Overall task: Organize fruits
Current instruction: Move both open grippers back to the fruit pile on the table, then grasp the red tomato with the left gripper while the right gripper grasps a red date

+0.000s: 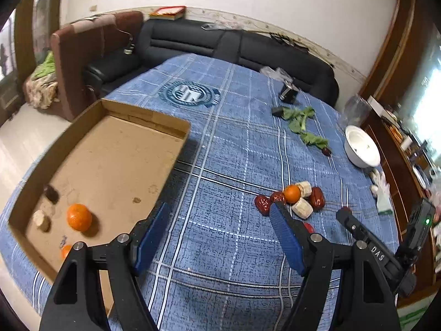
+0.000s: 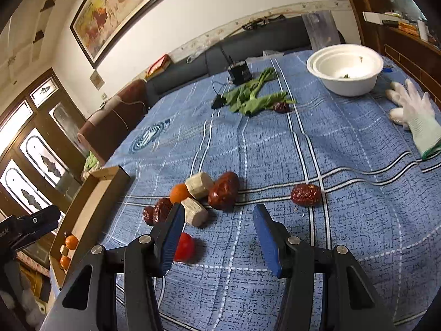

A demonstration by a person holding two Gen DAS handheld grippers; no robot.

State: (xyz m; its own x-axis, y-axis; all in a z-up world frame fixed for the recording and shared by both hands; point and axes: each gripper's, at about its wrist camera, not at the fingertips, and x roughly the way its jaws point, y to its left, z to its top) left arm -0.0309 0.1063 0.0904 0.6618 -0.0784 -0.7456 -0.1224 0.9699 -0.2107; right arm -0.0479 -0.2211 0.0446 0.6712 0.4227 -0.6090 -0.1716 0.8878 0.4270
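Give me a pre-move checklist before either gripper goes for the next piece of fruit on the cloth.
1. Left gripper open with nothing between the pads: ok.
2. Right gripper open with nothing between the pads: ok.
3. Cardboard box has bare floor left for more fruit: ok.
4. Small orange free to grasp alone: not ok, it is packed against the red dates and pale root pieces.
5. Lone red date lies apart from the pile with cloth around it: ok.
6. Red fruit identity: cannot tell, the right gripper's left finger partly hides it.
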